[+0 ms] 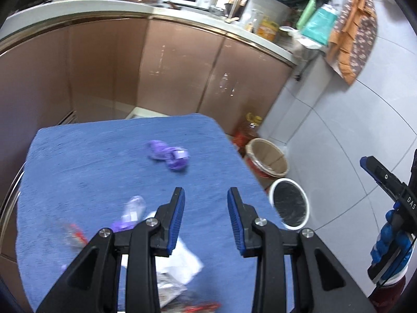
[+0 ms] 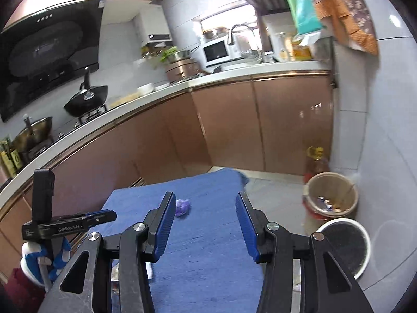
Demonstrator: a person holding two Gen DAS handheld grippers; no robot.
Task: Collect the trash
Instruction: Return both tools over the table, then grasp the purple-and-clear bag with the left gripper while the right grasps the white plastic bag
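Observation:
A table under a blue cloth (image 1: 91, 161) carries the trash. A crumpled purple wrapper (image 1: 169, 156) (image 2: 182, 207) lies near its far end. Closer in lie a clear plastic bottle (image 1: 134, 210), white crumpled paper (image 1: 185, 263), a red-and-clear scrap (image 1: 75, 234) and a shiny packet (image 1: 169, 289). My left gripper (image 1: 206, 195) hovers open over the near half of the cloth, nothing between its blue pads. My right gripper (image 2: 206, 198) is open too and empty, above the table's right part. Each gripper shows at the edge of the other's view, held by a blue-gloved hand (image 1: 391, 240).
On the floor right of the table stand a tan lined bucket (image 2: 331, 182) with some trash in it and a white-rimmed bin (image 2: 366, 247) with a black bag. An oil bottle (image 2: 316, 160) sits in the corner. Brown cabinets and a cluttered kitchen counter run behind.

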